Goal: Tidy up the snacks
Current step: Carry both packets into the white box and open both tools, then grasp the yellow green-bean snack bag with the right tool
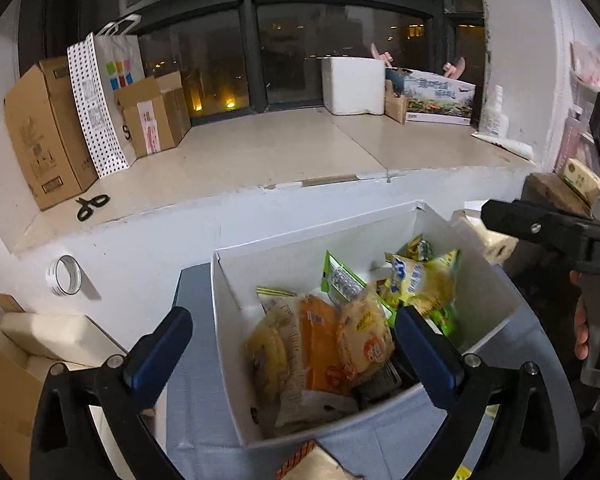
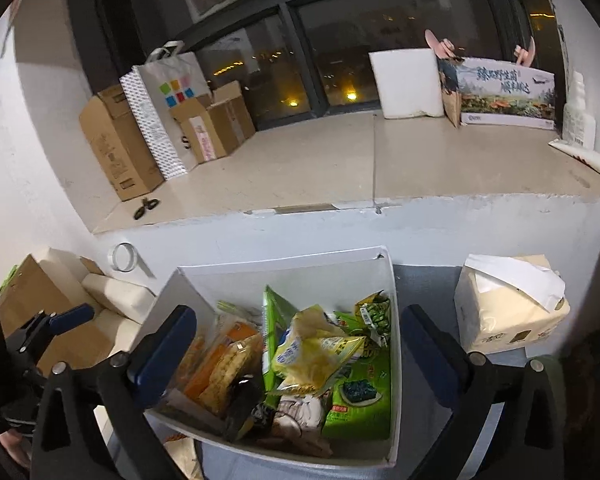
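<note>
Both the left gripper and the right gripper hold their fingers wide apart, gripping nothing, above the white box of snack packets at the bench's far edge.

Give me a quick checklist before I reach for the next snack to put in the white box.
1. Left gripper open, nothing between the jaws: ok.
2. Right gripper open, nothing between the jaws: ok.
3. White box upright on the table: ok.
4. Room left in the box: ok at the far end; the near end is heaped with snack packets.
5. Next snack in sight: cannot tell; only an orange-edged packet shows at the frame's bottom.
</note>
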A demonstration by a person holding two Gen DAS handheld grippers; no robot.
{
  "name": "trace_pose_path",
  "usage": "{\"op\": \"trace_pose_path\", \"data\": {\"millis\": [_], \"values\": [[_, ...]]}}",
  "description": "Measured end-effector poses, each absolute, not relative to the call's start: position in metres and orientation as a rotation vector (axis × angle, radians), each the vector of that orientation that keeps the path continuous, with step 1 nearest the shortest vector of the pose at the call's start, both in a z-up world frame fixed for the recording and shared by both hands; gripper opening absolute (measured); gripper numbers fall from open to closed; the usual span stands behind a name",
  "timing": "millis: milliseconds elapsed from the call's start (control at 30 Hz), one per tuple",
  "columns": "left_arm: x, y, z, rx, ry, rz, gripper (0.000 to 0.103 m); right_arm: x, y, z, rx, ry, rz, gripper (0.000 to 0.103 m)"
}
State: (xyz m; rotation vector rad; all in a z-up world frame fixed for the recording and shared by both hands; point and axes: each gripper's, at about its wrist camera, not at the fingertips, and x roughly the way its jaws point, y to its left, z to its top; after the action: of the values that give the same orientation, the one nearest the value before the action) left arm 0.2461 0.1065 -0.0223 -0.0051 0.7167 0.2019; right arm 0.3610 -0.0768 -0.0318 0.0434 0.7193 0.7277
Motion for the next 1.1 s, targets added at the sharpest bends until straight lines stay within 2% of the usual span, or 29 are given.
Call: {"op": "trace_pose_path", "data": {"millis": [167, 400, 567, 867, 1100], "values": [[0.204, 0.094, -0.006, 0.045, 0.686, 0.179, 0.103, 0.321, -0.097, -0.019, 0.044, 0.647, 0.791, 0.103], [0.136, 0.087, 0.024, -0.008, 0.67, 0.037, 0.103, 0.258, -0.118, -0.018, -0.075, 0.666, 0.874, 0.103], [0.094, 0.079, 0.016, -0.021, 0.679, 0.016, 0.103, 0.203, -0.139, -0.027, -0.102, 0.646, 0.918, 0.103], [0.051, 0.08, -0.037, -0.093, 0.743, 0.079, 0.103, 0.155, -0.124, -0.137, -0.235, 0.88, 0.845, 0.103], [0.04, 0.088, -0.058, -0.141, 0.766, 0.104, 0.103, 0.171, -0.095, -0.176, -0.339, 0.972, 0.839, 0.103]]}}
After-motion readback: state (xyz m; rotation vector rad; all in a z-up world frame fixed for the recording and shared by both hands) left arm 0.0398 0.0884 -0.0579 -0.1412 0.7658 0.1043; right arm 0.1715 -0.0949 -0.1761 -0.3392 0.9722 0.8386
